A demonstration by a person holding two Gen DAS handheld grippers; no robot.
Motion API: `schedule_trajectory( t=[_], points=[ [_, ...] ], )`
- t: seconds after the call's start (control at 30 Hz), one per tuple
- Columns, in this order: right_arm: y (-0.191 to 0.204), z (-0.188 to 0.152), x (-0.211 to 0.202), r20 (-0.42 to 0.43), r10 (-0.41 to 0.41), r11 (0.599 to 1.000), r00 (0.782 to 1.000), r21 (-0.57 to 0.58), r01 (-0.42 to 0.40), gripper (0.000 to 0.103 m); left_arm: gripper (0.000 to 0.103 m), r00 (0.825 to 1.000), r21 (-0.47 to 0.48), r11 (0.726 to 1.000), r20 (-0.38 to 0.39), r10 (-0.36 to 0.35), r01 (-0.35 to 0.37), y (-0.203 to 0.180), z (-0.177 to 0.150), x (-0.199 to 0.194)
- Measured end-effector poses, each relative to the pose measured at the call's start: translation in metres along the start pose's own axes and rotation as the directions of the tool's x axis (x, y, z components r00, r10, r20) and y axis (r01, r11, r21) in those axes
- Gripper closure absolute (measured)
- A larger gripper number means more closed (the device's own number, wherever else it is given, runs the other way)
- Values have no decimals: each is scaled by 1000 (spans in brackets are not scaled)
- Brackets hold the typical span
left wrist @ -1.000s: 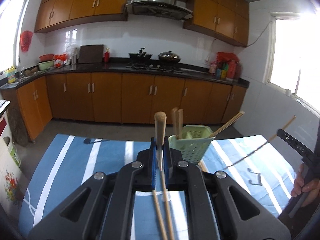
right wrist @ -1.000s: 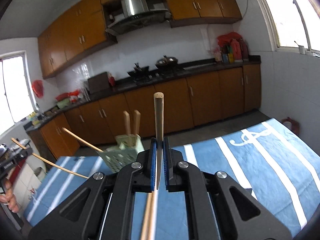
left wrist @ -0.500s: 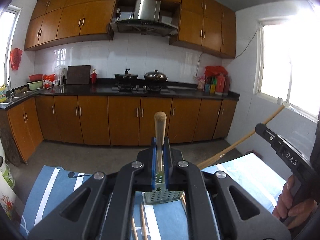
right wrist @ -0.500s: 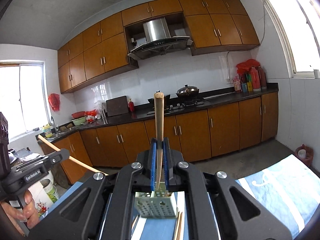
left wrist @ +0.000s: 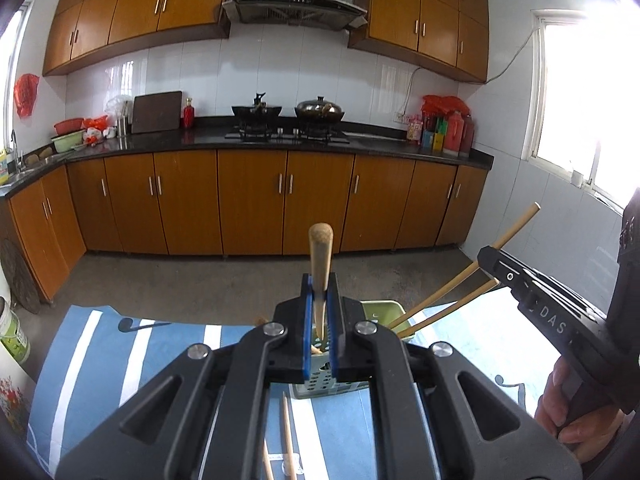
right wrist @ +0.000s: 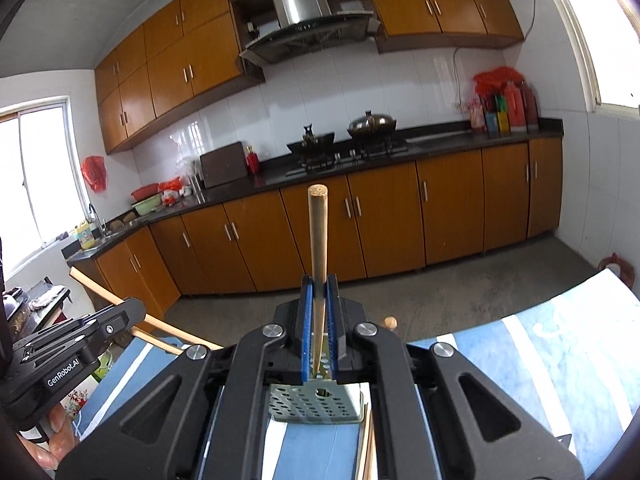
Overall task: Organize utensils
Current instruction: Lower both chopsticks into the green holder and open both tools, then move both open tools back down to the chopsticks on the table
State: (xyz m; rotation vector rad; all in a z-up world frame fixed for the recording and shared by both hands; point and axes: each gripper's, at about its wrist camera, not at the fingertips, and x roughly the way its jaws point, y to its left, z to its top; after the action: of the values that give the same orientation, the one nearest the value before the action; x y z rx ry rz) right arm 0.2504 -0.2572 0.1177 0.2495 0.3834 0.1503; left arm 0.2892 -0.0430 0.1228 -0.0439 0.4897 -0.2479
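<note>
My left gripper (left wrist: 320, 280) is shut on a wooden chopstick (left wrist: 321, 256) that points up and forward, its lower tip over the pale green perforated utensil holder (left wrist: 382, 312). My right gripper (right wrist: 319, 280) is shut on a second wooden chopstick (right wrist: 318, 240), its tip over the same holder (right wrist: 312, 402). The right gripper also shows at the right of the left wrist view (left wrist: 496, 258), with chopsticks (left wrist: 444, 300) leaning out of the holder. The left gripper shows at the left of the right wrist view (right wrist: 120, 316).
The holder stands on a blue cloth with white stripes (left wrist: 80, 360). Loose chopsticks lie on the cloth near me in the left wrist view (left wrist: 288, 436) and the right wrist view (right wrist: 366, 440). Orange kitchen cabinets (left wrist: 256, 200) and a dark counter with a stove are behind.
Both grippers have come in over the holder from either side, each still shut on its chopstick. The views tilted up half a second ago, then dipped back toward the holder.
</note>
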Motion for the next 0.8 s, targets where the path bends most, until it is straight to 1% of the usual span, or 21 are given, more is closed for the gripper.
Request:
schedule_trajectory(
  t=[0.13,0.27,0.4,0.5,0.6,0.7,0.8],
  points=[
    [-1,-1,5,-29,2,1000,1000,6,-2,96,95,1000,-18,1000,-25,-5,4,3,-2,7],
    [-1,2,0,-21,-5,1000,1000,13,5,95,92,1000,-36,999,-14,-7,6,10,-3,-3],
    [-5,7,-19,9,-18,1000,1000,16,17,91,90,1000,-38,999,12,1,-1,12,0,-19],
    [-11,10,-38,35,-29,999,999,23,28,90,89,999,-44,999,35,13,-12,15,0,-37],
    [-22,7,-58,39,-55,998,998,34,54,90,87,998,-49,998,51,34,-32,20,-5,-57],
    [-36,-7,-74,12,-85,995,996,48,84,90,84,997,-51,997,48,64,-62,34,-22,-76],
    [-53,-30,-76,-59,-114,991,992,58,118,90,83,995,-49,994,14,99,-99,46,-45,-83]
  ],
)
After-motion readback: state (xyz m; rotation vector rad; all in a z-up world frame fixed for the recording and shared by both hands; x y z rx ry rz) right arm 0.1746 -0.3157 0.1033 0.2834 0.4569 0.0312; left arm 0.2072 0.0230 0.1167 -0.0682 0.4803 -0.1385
